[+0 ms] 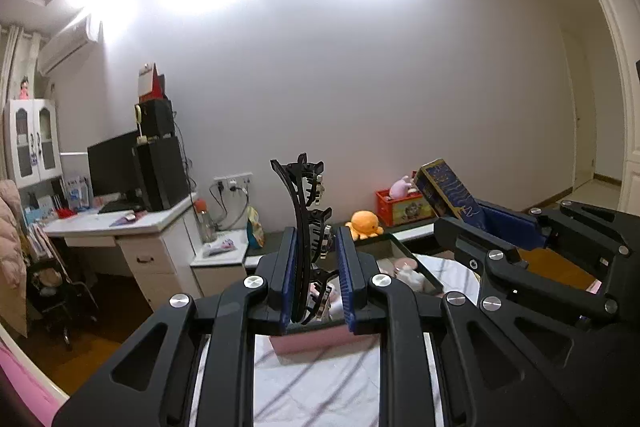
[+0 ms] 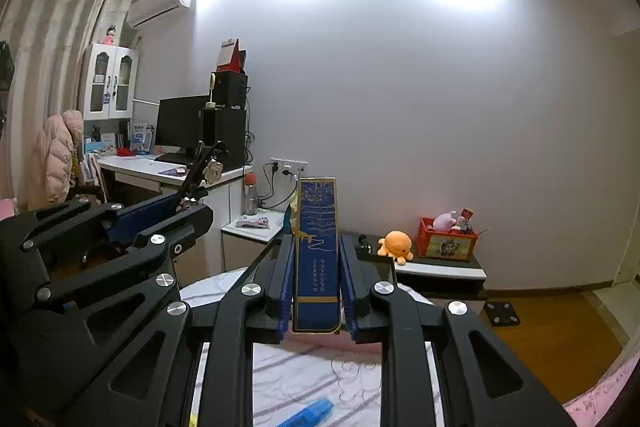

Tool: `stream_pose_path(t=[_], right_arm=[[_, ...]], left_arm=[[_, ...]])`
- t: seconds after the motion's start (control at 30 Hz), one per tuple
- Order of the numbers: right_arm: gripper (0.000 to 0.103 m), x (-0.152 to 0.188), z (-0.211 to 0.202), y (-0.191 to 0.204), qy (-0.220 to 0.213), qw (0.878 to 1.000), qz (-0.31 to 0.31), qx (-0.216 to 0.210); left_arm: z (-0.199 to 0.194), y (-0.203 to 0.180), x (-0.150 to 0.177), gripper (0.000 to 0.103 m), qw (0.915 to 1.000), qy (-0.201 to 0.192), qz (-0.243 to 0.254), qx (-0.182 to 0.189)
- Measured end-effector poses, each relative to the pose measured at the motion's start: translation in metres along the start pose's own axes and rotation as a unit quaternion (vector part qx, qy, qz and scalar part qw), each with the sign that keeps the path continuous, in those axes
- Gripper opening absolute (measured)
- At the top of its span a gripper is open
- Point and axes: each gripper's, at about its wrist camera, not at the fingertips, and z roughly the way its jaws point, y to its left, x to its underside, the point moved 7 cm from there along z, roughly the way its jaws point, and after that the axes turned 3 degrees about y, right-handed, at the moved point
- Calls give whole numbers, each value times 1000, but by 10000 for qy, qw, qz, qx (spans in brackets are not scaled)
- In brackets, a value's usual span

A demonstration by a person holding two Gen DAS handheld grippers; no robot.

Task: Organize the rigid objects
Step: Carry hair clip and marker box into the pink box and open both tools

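Both grippers are raised above a bed covered in a white sheet with grey stripes, each carrying 1 rigid item. The left gripper has its blue-padded fingers closed almost fully on a long, curved black plastic hair clip with rows of teeth, which stands upright between the pads with its upper half projecting free above them; gripping the lower end probably keeps the teeth clear of the pads. The right gripper is likewise closed on the narrow sides of a flat, dark blue rectangular box with gold trim and printed lettering, held upright with one broad face to the camera; pinching the thin dimension is likely the only span the jaws can manage. In the left wrist view the same box appears tilted at upper right, so the 2 grippers are side by side and near each other.

Containers: a shallow open tray with dark walls lies beyond the left gripper on the bed and holds pale, pinkish items that are too blurred to identify; a pink flat-edged box or lid sits just below the fingertips. A red plastic crate with a printed front on the low dark cabinet holds a pink plush toy and small figures, with an orange octopus plush beside it. A blue cylindrical object lies loose on the sheet
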Motion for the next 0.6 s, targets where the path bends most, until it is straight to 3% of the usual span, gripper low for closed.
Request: stream_pose_path(t=[0.33, 0.6], right_arm=[[21, -8, 57, -5, 148, 9998, -147, 9], [21, 9, 151, -24, 739, 9970, -218, 65]], left_arm=[[68, 5, 3, 19, 9995, 289, 83, -29], [183, 2, 32, 19, 9915, 1203, -61, 482]])
